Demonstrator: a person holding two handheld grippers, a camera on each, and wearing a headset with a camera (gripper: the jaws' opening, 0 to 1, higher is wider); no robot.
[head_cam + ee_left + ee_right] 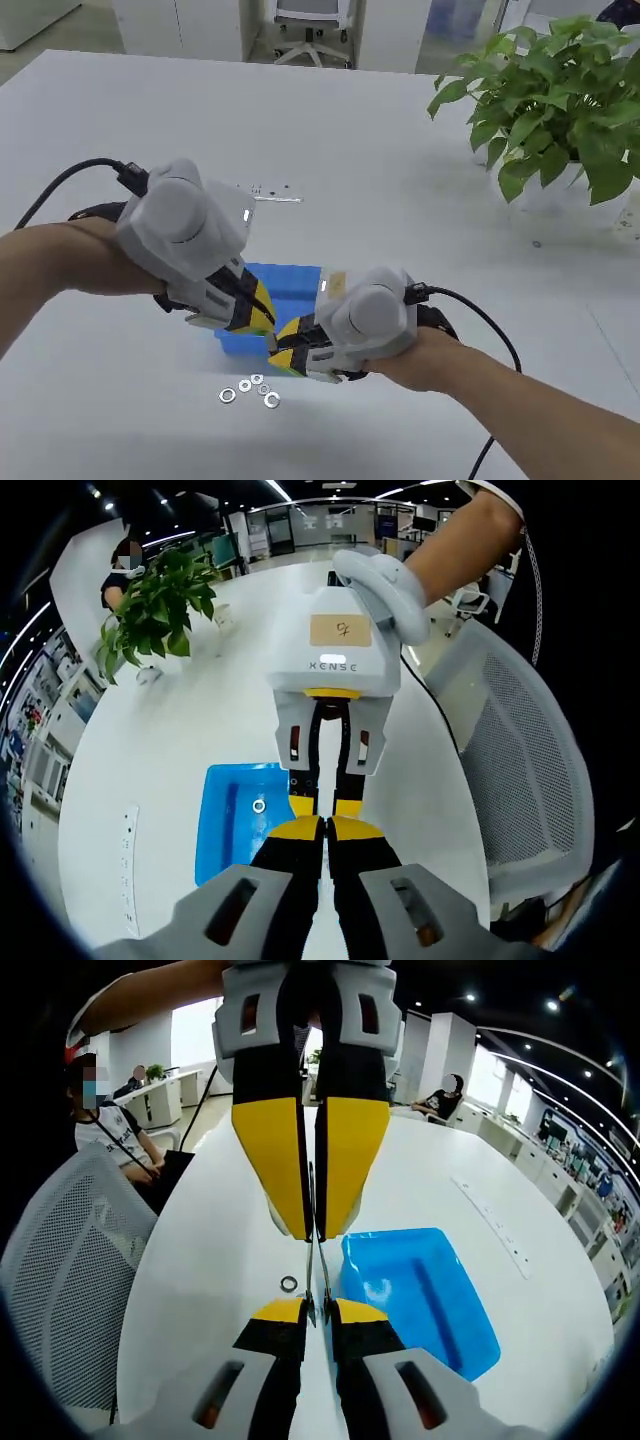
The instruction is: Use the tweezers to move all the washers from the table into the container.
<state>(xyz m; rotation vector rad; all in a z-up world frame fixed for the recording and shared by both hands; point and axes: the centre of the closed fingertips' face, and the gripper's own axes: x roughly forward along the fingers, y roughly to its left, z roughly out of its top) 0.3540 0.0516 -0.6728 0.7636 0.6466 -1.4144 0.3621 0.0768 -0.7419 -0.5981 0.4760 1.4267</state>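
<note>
Several small metal washers lie loose on the white table, just in front of the blue container. The two grippers meet tip to tip over the container's near edge. Thin metal tweezers run between them, and both pairs of yellow pads are pressed onto them. My left gripper comes in from the left and my right gripper from the right. In the left gripper view one washer lies inside the container. In the right gripper view another washer rests on the table beside the container.
A potted plant stands at the table's far right. A flat white strip lies behind the grippers. A mesh office chair stands beside the table. People sit at desks in the background.
</note>
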